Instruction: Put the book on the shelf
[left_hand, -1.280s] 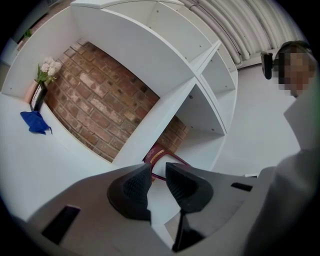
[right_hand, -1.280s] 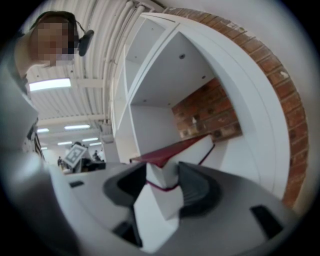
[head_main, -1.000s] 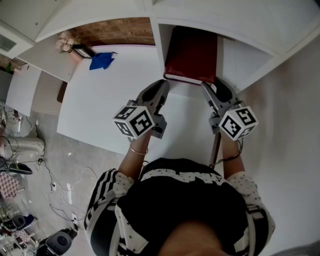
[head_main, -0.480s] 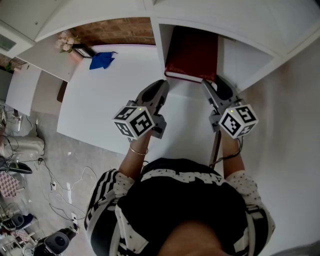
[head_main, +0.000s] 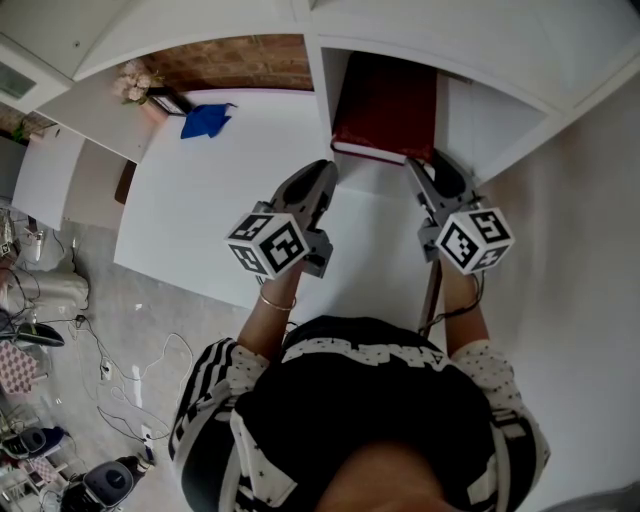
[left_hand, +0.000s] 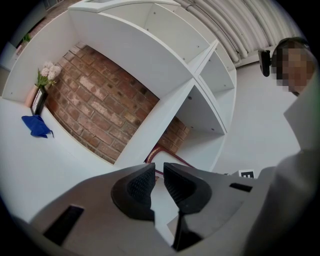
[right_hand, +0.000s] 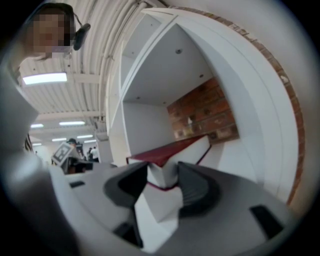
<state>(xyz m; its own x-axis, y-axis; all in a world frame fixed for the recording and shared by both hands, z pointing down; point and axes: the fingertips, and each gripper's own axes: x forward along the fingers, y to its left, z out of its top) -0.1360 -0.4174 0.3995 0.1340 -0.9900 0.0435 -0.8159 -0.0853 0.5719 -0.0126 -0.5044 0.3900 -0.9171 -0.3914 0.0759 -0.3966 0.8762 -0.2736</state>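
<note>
The left gripper (left_hand: 159, 170) jaws are seen nearly together, empty. The right gripper (right_hand: 163, 172) jaws, just closed slightly, are pinched on the near corner of the book (head_main: 385, 100). It is laid flat in the shelf (head_main: 322, 90) cubby, top centre; only release is judged left.

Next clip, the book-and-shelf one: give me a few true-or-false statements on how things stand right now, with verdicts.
1. The dark red book lies flat inside a shelf compartment. True.
2. The left claw grips the book. False: nothing is between its nearly closed jaws; it sits by the book's near left corner.
3. The book's near right corner is between the right claw's jaws. True; they have just closed further on it.
4. The blue cloth lies on top of the book. False: it lies on the white tabletop, far left, near the flowers.
5. The wall behind the shelving is brick. True.
</note>
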